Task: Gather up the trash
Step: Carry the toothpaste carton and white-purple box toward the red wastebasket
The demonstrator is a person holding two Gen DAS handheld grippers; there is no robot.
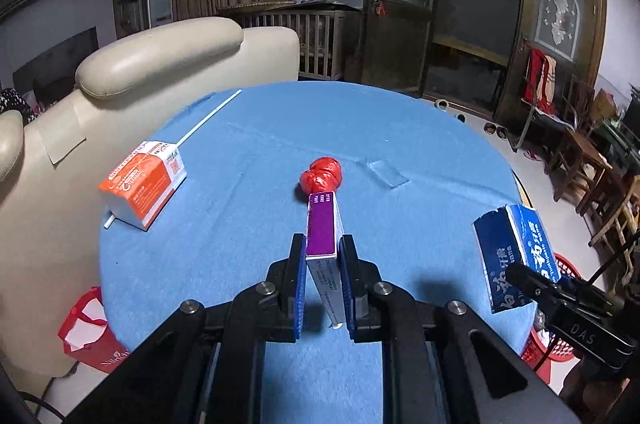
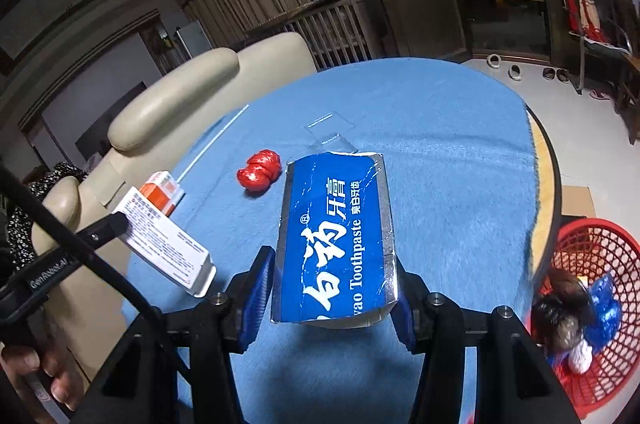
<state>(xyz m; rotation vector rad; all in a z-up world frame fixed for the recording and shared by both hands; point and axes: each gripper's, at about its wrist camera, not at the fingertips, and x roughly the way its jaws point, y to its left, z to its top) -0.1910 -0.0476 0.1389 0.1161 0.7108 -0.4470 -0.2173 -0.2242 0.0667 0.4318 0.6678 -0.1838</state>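
Trash in both your tongs: left gripper (image 1: 322, 256) clamped on purple box (image 1: 321, 224), right gripper (image 2: 334, 288) gripping toothpaste box (image 2: 334, 228); red basket (image 2: 600, 264) near right.

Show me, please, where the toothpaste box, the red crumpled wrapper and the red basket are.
toothpaste box (image 2: 336, 236): right wrist view, blue printed face.
red crumpled wrapper (image 1: 321, 177): left wrist view, its middle.
red basket (image 2: 592, 236): right wrist view, far mesh wall.

on the desk (image 1: 420, 128) a crumpled bag (image 1: 321, 178) lies central, a carton (image 1: 144, 184) at nine o'clock atop a straw (image 1: 208, 118), a basket (image 2: 600, 304) on the floor at four o'clock.
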